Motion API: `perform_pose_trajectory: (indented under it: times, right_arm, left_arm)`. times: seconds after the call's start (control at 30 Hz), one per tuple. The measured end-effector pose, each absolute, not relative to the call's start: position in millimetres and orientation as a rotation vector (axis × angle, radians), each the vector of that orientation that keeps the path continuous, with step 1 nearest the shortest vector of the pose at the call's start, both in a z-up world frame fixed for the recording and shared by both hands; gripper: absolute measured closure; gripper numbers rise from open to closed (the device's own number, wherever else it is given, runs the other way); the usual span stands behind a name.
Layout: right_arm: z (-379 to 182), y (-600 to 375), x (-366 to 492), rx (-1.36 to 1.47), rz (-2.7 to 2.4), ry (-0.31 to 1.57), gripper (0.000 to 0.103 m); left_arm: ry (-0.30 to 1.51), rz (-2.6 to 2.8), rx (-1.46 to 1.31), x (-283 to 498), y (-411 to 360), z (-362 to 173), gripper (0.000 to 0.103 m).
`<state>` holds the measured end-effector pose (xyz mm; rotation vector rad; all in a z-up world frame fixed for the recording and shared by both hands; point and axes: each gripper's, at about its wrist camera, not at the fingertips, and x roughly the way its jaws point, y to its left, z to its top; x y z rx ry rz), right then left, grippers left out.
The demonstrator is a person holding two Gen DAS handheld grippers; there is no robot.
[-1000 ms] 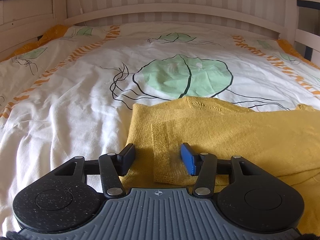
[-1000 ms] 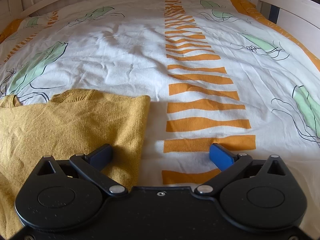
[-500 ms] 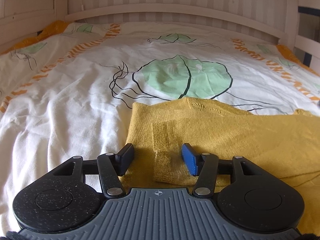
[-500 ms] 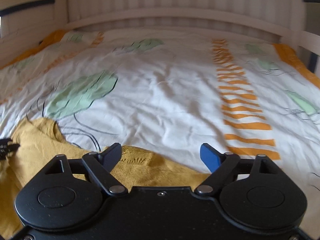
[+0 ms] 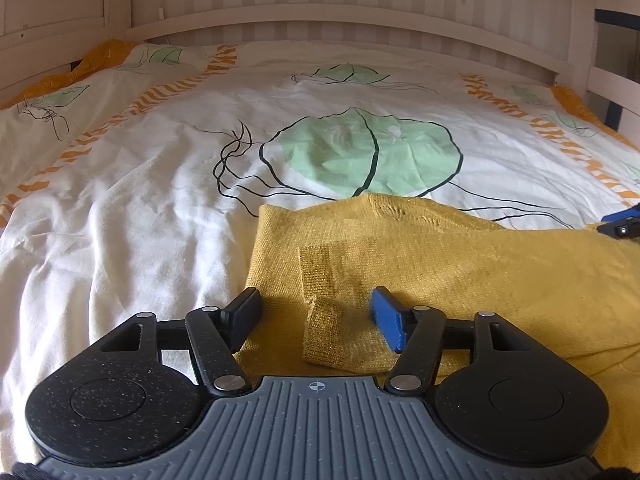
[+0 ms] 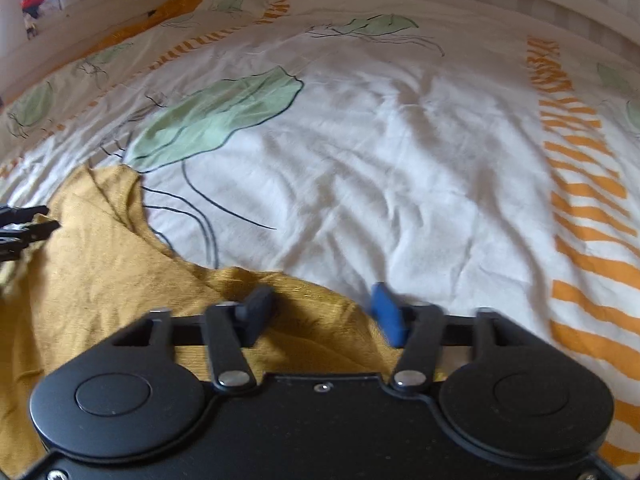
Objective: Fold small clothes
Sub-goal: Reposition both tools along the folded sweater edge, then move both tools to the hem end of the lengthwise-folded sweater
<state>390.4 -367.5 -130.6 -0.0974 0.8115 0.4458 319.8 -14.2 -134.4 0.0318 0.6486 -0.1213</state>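
A mustard-yellow knitted garment (image 5: pixel 460 264) lies flat on the bed. My left gripper (image 5: pixel 316 318) is open low over its near left corner, with a folded cuff or sleeve end (image 5: pixel 326 332) lying between the jaws. My right gripper (image 6: pixel 324 312) is open over the garment's far right edge (image 6: pixel 304 296), with cloth between the jaws; this view is blurred. The right gripper's tip shows at the right edge of the left wrist view (image 5: pixel 622 224). The left gripper's tips show at the left edge of the right wrist view (image 6: pixel 24 224).
The bed is covered by a white duvet (image 5: pixel 140 208) with green leaf prints and orange stripes (image 6: pixel 580 184). A white wooden headboard (image 5: pixel 340 20) and side rails (image 5: pixel 52 40) enclose the bed.
My right gripper has swung left from the striped part of the duvet onto the garment's edge, and its jaws have narrowed. My left gripper has stayed over the cuff.
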Motion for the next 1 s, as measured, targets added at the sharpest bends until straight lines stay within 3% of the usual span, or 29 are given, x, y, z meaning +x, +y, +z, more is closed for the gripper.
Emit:
perform_pose_trajectory:
  times: [0.03, 0.07, 0.37, 0.4, 0.43, 0.5, 0.57, 0.63, 1.0]
  right_arm:
    - [-129.2, -366.6, 389.1, -0.082, 0.457, 0.818, 0.08]
    - [-128.0, -364.5, 386.7, -0.079, 0.467, 0.82, 0.083]
    - [-130.1, -362.9, 384.6, -0.128, 0.284, 0.805, 0.084]
    - [-129.5, -362.6, 384.3, -0.12, 0.275, 0.803, 0.082]
    - [-127.2, -363.7, 382.7, -0.108, 0.256, 0.789, 0.063]
    - [-121.4, -365.6, 377.6, -0.106, 0.205, 0.76, 0.045]
    - [-111.2, -369.4, 367.1, -0.095, 0.161, 0.725, 0.04]
    - [-98.1, -374.8, 352.5, -0.041, 0.126, 0.694, 0.026]
    - [-58.6, -388.7, 225.8, 0.237, 0.095, 0.714, 0.011]
  left_arm:
    - [0.649, -0.122, 0.03, 319.7, -14.0, -134.3, 0.043]
    - [0.651, -0.122, 0.028, 319.6, -13.7, -134.1, 0.043]
    - [0.654, -0.115, 0.049, 320.7, -16.0, -131.7, 0.04]
    - [0.657, -0.117, 0.046, 321.3, -15.4, -132.0, 0.039]
    - [0.659, -0.12, 0.043, 322.0, -15.0, -132.2, 0.038]
    - [0.661, -0.123, 0.039, 322.5, -14.5, -132.3, 0.037]
    - [0.661, -0.125, 0.039, 322.4, -14.9, -132.3, 0.036]
    - [0.663, -0.13, 0.031, 322.8, -14.2, -132.1, 0.035]
    - [0.836, -0.194, -0.078, 288.6, 16.6, -98.5, 0.036]
